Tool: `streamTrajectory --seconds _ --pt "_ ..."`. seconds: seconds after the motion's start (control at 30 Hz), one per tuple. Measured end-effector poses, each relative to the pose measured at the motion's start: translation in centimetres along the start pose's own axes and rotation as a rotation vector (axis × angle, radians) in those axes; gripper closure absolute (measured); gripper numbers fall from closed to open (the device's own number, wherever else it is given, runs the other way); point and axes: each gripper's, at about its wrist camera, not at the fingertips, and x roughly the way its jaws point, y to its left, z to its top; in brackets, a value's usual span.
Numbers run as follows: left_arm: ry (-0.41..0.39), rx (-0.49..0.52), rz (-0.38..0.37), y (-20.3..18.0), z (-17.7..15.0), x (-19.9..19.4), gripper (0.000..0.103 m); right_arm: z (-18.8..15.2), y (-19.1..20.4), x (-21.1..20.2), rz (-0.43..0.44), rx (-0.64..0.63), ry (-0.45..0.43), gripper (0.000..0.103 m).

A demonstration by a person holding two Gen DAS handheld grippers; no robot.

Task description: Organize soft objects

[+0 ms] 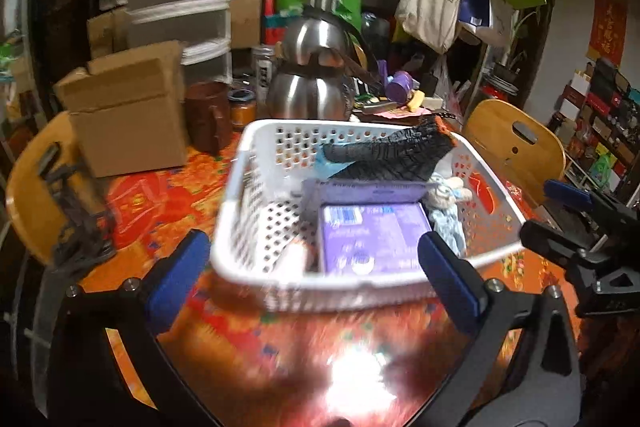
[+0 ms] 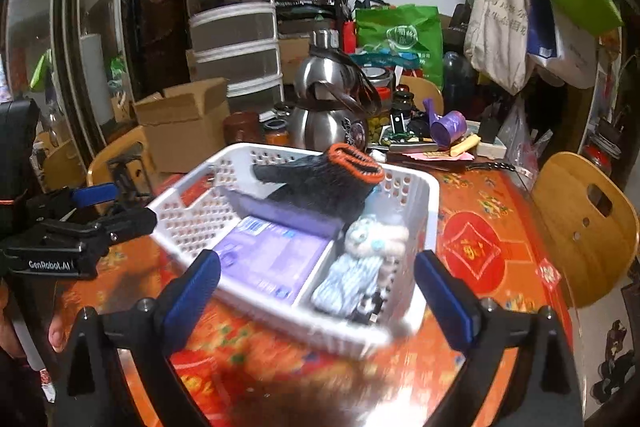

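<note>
Basket: basket (image 1: 256, 167) is sitting on the table (image 1: 160, 203), just ahead of both grippers; its near rim is lying across the view of each camera.
Contents: purple pack (image 1: 372, 239) is lying flat in the near part of the basket; black glove (image 1: 392, 155) with an orange cuff is leaning at the far side; pale plush toy (image 2: 360, 259) is lying beside the pack, on the right side of the basket.
Left gripper: left gripper (image 1: 316, 267) is standing wide open and is holding nothing; the near rim of the basket is showing between its fingers, not touched.
Right gripper: right gripper (image 2: 318, 291) is also standing wide open and empty; it is facing the near right corner of the basket.
Key relation: soft things are lying forward and a little below both tools; the pack's long axis is running away from the left gripper, so I judge the left one is nearer to the pack and the right one nearer to the toy.
Task state: all soft things in view are already inside the basket, so the sorting is probably near its end.
Hard to see: near rim is blurred in both views; bottom of the basket under the pack is hidden; a small dark striped item beside the toy is too unclear to name.
</note>
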Motion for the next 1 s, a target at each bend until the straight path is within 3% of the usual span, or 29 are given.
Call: streamTrajectory --seconds 0.1,0.23,0.33,0.57,0.77,1.0 --pt "-0.028 0.012 0.02 -0.1 -1.9 -4.0 0.0 -1.5 1.4 -3.9 -0.034 0.009 -0.021 0.006" --pt "-0.006 0.004 0.028 -0.5 -4.3 -8.6 0.0 -3.7 4.6 -9.1 -0.11 -0.058 -0.058 0.006" --pt "-0.044 0.012 0.01 -1.2 -6.4 -12.6 0.0 -5.4 6.5 -12.6 -0.087 -0.101 -0.093 0.006" --pt "-0.105 0.03 0.051 -3.8 -10.4 -20.0 0.0 -8.4 9.0 -16.1 -0.153 -0.122 -0.055 0.005" --pt "-0.129 0.07 0.056 -5.9 -11.2 -22.2 0.0 -8.5 8.2 -16.3 -0.103 -0.04 -0.044 0.005" --pt "-0.111 0.05 0.058 -5.9 -10.7 -21.5 0.0 -8.1 7.1 -16.8 -0.096 0.013 -0.073 0.005"
